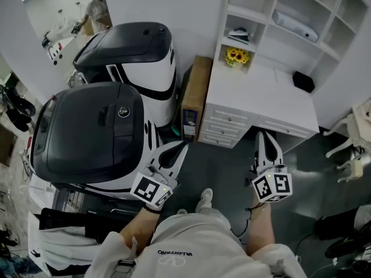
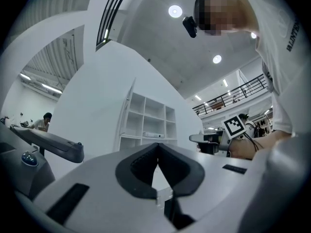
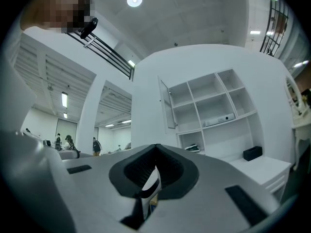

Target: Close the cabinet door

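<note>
The left forearm (image 1: pixel 137 230) and right forearm (image 1: pixel 258 227) reach forward side by side. The left gripper (image 1: pixel 181 149) angles slightly toward the right one, its jaws pressed together and empty. The right gripper (image 1: pixel 267 136) points straight ahead, with its jaws likewise together and empty.

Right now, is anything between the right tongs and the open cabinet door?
Nothing visible. In the right gripper view the door hangs ajar at the left edge of the shelves, in plain sight above the shut right tongs. Only the desk juts out below; the reach would go over it.
</note>
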Available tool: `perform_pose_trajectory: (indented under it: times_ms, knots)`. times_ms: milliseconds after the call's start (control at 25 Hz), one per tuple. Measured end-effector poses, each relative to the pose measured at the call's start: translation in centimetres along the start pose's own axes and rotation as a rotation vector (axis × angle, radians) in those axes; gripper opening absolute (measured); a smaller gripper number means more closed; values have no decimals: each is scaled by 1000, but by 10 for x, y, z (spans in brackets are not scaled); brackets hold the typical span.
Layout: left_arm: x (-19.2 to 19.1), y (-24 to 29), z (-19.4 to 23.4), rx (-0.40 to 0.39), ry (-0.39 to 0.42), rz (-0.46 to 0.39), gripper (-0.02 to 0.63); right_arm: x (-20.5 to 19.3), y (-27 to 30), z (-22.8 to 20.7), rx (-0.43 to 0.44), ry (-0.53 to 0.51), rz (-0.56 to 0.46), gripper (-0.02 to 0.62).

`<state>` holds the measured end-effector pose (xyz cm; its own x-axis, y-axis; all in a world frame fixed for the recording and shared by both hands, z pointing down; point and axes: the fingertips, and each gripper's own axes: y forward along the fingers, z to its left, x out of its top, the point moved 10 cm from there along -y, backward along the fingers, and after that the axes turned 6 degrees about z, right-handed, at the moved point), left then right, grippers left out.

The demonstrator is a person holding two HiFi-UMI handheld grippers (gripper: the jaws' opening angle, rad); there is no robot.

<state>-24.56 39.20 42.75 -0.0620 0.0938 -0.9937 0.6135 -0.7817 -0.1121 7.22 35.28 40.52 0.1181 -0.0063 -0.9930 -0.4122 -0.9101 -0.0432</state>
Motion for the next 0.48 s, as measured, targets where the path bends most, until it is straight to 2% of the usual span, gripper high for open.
perform_pose_trajectory:
  times_ms: [480]
  knots:
    - [-3,118,19,33,41,-1,3,4,83,-94,59,14,-8,11]
